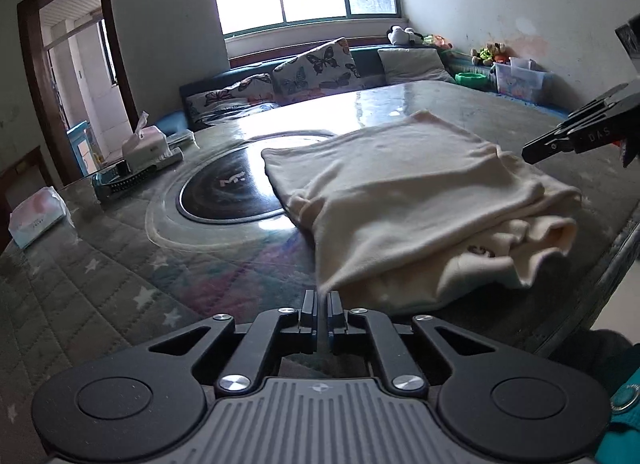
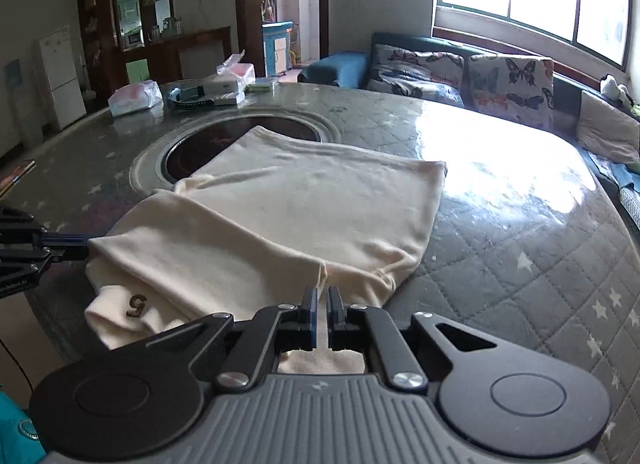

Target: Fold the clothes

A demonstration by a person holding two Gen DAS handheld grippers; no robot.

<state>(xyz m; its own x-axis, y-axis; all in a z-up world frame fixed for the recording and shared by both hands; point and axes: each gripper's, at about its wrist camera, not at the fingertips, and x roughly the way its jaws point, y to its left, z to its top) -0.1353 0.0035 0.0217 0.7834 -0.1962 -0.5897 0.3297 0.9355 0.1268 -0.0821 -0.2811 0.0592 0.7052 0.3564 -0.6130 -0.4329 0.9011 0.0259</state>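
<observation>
A soft cream knit garment (image 2: pixel 280 224), folded into a thick rumpled rectangle, lies on the glossy quilted star-patterned worktop (image 2: pixel 520 232), its far corner overlapping the round black glass inset (image 1: pixel 224 192). The black left gripper (image 1: pixel 320 298) has its fingers nearly together, pinching the garment's near edge. The right gripper (image 2: pixel 322 292) likewise clamps a cloth fold between its blue-padded fingers.

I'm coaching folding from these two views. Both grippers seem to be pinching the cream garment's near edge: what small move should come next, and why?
Probably carry both pinched corners forward together, away from the person, over the garment. The left gripper and right gripper are each shut on a near corner, the far half lies flat on the table, and loose layers bunch at the near edge.
</observation>
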